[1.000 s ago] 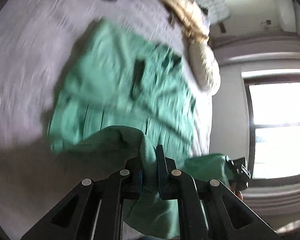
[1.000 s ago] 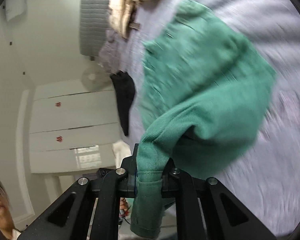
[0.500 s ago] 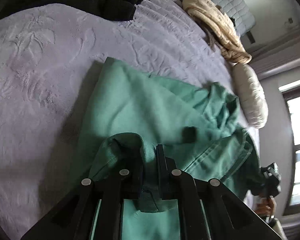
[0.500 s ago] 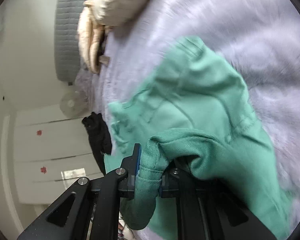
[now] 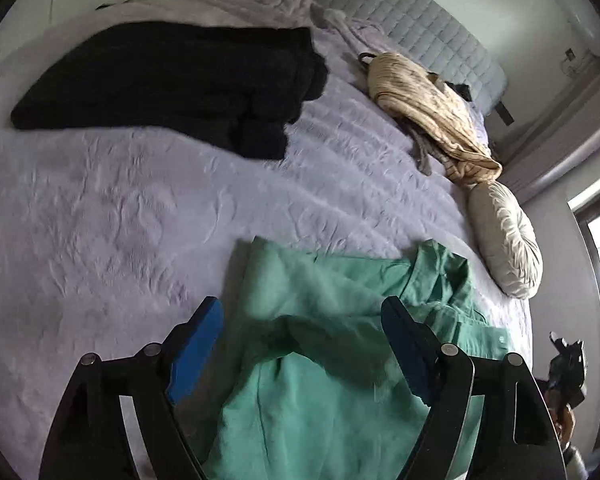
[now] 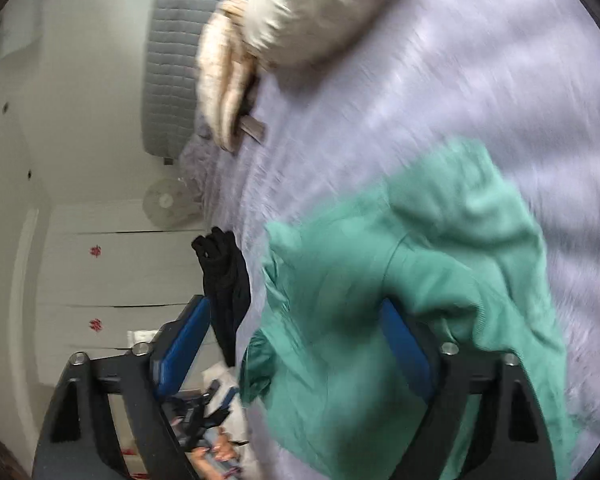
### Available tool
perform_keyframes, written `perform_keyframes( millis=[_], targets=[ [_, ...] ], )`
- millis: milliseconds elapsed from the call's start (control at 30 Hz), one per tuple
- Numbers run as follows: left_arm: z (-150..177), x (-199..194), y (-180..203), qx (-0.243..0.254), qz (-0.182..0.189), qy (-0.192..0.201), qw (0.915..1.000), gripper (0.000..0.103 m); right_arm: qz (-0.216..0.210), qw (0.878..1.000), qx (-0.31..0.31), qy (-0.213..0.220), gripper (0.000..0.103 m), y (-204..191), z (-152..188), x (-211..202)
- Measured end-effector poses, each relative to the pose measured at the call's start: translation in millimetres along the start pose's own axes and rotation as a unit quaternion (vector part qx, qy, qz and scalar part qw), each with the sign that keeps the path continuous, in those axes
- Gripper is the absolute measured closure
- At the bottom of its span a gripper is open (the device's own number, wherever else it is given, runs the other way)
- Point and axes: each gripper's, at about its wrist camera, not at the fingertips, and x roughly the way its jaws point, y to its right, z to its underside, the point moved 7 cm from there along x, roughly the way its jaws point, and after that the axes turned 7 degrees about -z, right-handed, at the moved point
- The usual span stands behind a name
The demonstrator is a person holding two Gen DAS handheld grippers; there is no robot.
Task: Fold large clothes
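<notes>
both grippers, left gripper (image 5: 302,340) and right gripper (image 6: 295,338), have jaws opening wide, pads clear of the green garment (image 5: 320,360) lying folded on the bed (image 5: 119,220).

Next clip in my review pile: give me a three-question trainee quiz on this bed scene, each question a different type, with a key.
1. True or false: the green garment lies on the lavender bedspread.
2. Multiple choice: which item lies closest to the quilted headboard? A) round cream cushion B) striped beige garment C) green garment
3. Fill in: the folded pile on the far side of the bed from the left gripper is ____ in colour.

Key: 1 true. 2 B. 3 black.

Note: both jaws are opening; the right gripper has green cloth between its pads, unpressed.
</notes>
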Motion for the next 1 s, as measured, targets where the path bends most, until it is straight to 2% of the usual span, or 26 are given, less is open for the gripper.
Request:
perform_keyframes(
  millis=[67,133,167,200,267,333,400,467,533,567,600,700,767,867,933,967,1000],
  targets=[
    [6,-1,11,0.035,0.003,-0.004,0.9994,0.022,0.030,0.999,-0.028,0.014,0.016,-9,-2,-9],
    [20,5,27,0.074,0.007,-0.012,0.9972,0.022,0.082,0.995,-0.059,0.013,0.029,-10,2,-14],
    [28,8,33,0.089,0.008,-0.018,0.9959,0.022,0.105,0.992,-0.074,0.007,0.048,-8,4,-14],
    [36,15,40,0.102,0.011,-0.026,0.9944,0.022,0.147,0.984,-0.099,-0.006,0.069,-6,7,-11],
    [49,29,54,0.116,0.018,-0.042,0.9922,0.022,0.191,0.971,-0.139,-0.029,0.085,-1,13,-3],
    [56,49,69,0.129,0.014,-0.048,0.9903,0.022,0.200,0.966,-0.157,-0.052,0.085,5,21,8],
    [58,71,74,0.137,-0.022,-0.042,0.9895,0.022,0.226,0.956,-0.176,-0.061,0.085,12,24,17],
    [58,88,68,0.123,-0.046,-0.045,0.9903,0.022,0.271,0.941,-0.192,-0.062,0.085,28,21,22],
    [58,103,55,0.109,-0.073,-0.046,0.9903,0.022,0.293,0.937,-0.183,-0.051,0.091,47,13,22],
    [60,107,50,0.108,-0.075,-0.048,0.9902,0.022,0.296,0.938,-0.175,-0.043,0.101,58,8,20],
    [60,110,48,0.110,-0.079,-0.048,0.9896,0.022,0.293,0.941,-0.164,-0.038,0.103,68,4,18],
    [60,101,41,0.126,-0.097,-0.047,0.9861,0.022,0.259,0.956,-0.137,-0.025,0.103,78,-1,9],
    [61,89,36,0.137,-0.101,-0.043,0.9845,0.022,0.253,0.959,-0.126,-0.006,0.103,76,-2,-1],
    [65,65,26,0.156,-0.112,-0.042,0.9804,0.022,0.235,0.968,-0.086,0.019,0.095,71,-1,-19],
    [72,51,16,0.154,-0.107,-0.052,0.9808,0.022,0.223,0.972,-0.068,0.025,0.074,65,10,-30],
    [77,44,10,0.149,-0.099,-0.063,0.9818,0.022,0.215,0.974,-0.069,0.019,0.056,58,21,-32],
    [81,40,6,0.144,-0.094,-0.070,0.9826,0.022,0.204,0.976,-0.074,0.009,0.049,51,32,-31]
  ],
)
